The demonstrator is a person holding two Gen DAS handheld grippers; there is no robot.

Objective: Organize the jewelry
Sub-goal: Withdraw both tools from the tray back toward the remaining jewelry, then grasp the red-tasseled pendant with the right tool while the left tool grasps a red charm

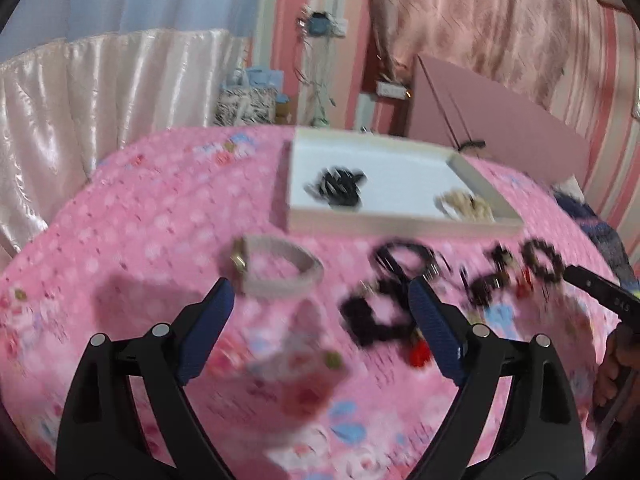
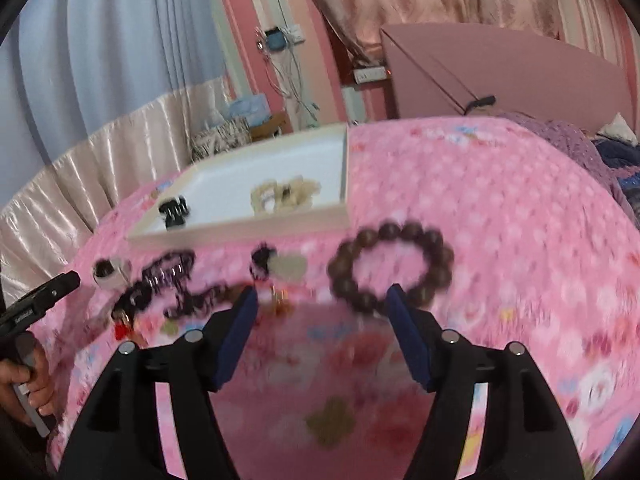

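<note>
Beads on the brown bracelet point(image 2: 390, 266) looked hard, smooth and roll-prone, so I judged its near arc the best hold; my right gripper point(image 2: 322, 312) was spread empty.

1. Soft, even room light falls everywhere; the glossy cream satin skirting point(image 1: 100, 92) behind the pink floral bedspread point(image 1: 152, 216) catches bright sheen.
2. Motion blur smears the bedspread's print and the dark beaded bracelets point(image 1: 440, 280) lying on it.
3. Fisheye bending curves the bedspread's far edge, with black vignette corners.
</note>
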